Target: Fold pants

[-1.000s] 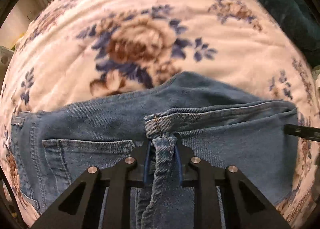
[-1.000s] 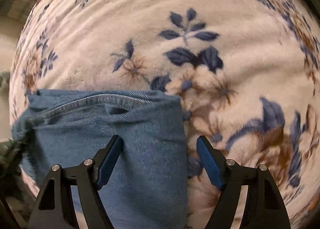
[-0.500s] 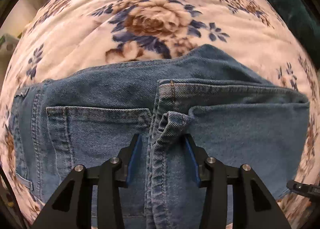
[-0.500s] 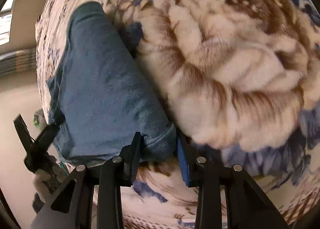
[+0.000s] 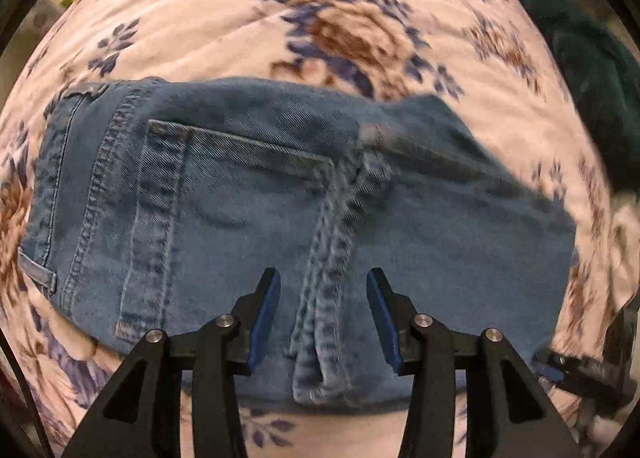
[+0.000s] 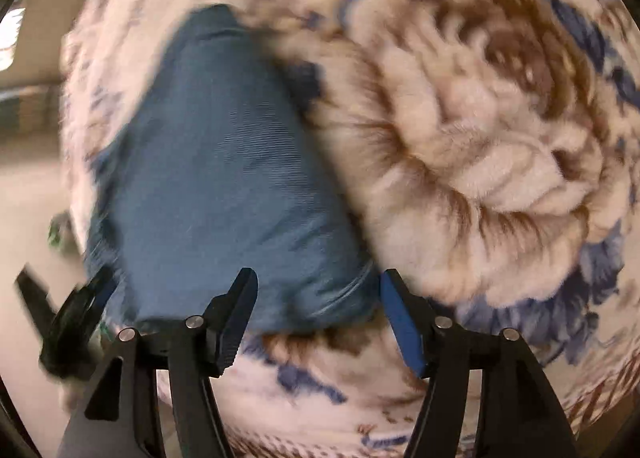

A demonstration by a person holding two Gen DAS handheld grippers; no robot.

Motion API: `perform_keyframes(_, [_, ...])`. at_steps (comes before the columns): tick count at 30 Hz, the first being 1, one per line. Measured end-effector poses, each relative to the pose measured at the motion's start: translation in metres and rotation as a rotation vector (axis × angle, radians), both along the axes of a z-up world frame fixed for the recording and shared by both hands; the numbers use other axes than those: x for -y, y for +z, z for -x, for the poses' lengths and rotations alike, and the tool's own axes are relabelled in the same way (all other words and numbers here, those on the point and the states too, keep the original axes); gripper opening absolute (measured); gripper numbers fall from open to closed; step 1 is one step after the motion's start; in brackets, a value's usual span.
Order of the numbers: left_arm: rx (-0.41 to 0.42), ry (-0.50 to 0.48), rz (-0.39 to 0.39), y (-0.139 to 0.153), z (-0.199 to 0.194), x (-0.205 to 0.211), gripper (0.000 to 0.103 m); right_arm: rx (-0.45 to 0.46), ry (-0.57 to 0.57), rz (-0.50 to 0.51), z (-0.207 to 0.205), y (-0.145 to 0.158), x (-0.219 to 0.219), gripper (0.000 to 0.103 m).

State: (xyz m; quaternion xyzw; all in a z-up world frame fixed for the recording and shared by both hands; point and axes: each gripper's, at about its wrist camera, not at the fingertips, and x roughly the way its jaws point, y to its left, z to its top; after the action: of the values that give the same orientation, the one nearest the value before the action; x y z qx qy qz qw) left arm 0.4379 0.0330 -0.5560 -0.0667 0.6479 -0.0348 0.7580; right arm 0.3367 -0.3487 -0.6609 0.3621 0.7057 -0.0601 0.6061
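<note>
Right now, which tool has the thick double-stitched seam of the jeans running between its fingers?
The left tool: the seam runs up between its open fingers. The right tool only straddles a plain folded corner of the jeans, its jaws opening.

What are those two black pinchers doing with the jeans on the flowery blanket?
A person is folding a pair of blue jeans on a flowery blanket, holding one pincher tool in each hand. The jeans lie folded into a bundle. The left gripper stands open over the thick seam, not pinching it. The right gripper is at the bundle's corner, its jaws opening, so the corner sits loose between them. Nothing is gripped right now.
</note>
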Motion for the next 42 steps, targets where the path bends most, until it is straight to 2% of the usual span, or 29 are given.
perform_keyframes(2, [-0.009, -0.056, -0.026, -0.007, 0.007, 0.012, 0.042, -0.027, -0.032, -0.002, 0.015, -0.010, 0.003, 0.066])
perform_keyframes(4, [-0.039, -0.098, -0.046, -0.015, 0.013, 0.022, 0.042, -0.023, 0.023, 0.023, 0.028, -0.007, -0.003, 0.066])
perform_keyframes(8, [-0.031, -0.180, -0.115, -0.018, 0.028, 0.029, 0.046, -0.064, 0.087, 0.022, 0.043, 0.000, -0.011, 0.066])
perform_keyframes(10, [-0.029, -0.209, -0.149, -0.018, 0.035, 0.029, 0.050, -0.024, 0.031, -0.055, 0.041, 0.008, -0.011, 0.066])
perform_keyframes(14, [-0.015, -0.215, -0.182, -0.006, 0.041, 0.029, 0.050, 0.022, -0.138, -0.210, 0.032, 0.012, -0.016, 0.066])
perform_keyframes(18, [0.037, -0.164, -0.124, 0.015, 0.041, 0.038, 0.050, -0.056, -0.292, -0.346, 0.022, -0.023, -0.055, 0.066])
perform_keyframes(21, [0.034, -0.148, -0.080, 0.012, 0.033, 0.047, 0.050, -0.120, -0.325, -0.334, 0.024, -0.045, -0.081, 0.066])
perform_keyframes(23, [-0.017, -0.158, -0.118, -0.004, 0.029, 0.048, 0.050, -0.112, -0.307, -0.293, 0.027, -0.042, -0.086, 0.066])
perform_keyframes(27, [0.011, -0.245, -0.185, -0.013, 0.035, 0.055, 0.050, -0.136, -0.265, -0.278, 0.034, -0.038, -0.090, 0.066])
perform_keyframes(28, [0.006, -0.257, -0.217, -0.017, 0.039, 0.052, 0.054, -0.140, -0.266, -0.281, 0.034, -0.039, -0.091, 0.066])
perform_keyframes(29, [-0.015, -0.248, -0.212, -0.022, 0.039, 0.051, 0.057, -0.146, -0.266, -0.279, 0.030, -0.043, -0.096, 0.065])
perform_keyframes(31, [-0.041, -0.192, -0.147, -0.028, 0.047, 0.031, 0.058, -0.159, -0.251, -0.264, 0.027, -0.043, -0.092, 0.065])
perform_keyframes(35, [-0.012, -0.126, -0.089, -0.007, 0.052, 0.014, 0.058, -0.160, -0.210, -0.254, 0.012, -0.040, -0.096, 0.067])
perform_keyframes(36, [-0.001, -0.098, -0.054, 0.001, 0.054, 0.007, 0.058, -0.152, -0.186, -0.249, 0.009, -0.036, -0.099, 0.067])
perform_keyframes(40, [0.068, 0.132, 0.094, 0.031, 0.070, -0.052, 0.062, -0.123, -0.089, -0.178, -0.004, -0.014, -0.112, 0.072])
perform_keyframes(41, [0.072, 0.193, 0.116, 0.032, 0.075, -0.070, 0.070, -0.104, -0.046, -0.121, -0.008, -0.002, -0.115, 0.074])
perform_keyframes(42, [0.080, 0.269, 0.128, 0.031, 0.080, -0.089, 0.073, -0.077, 0.009, -0.044, -0.013, 0.012, -0.119, 0.076])
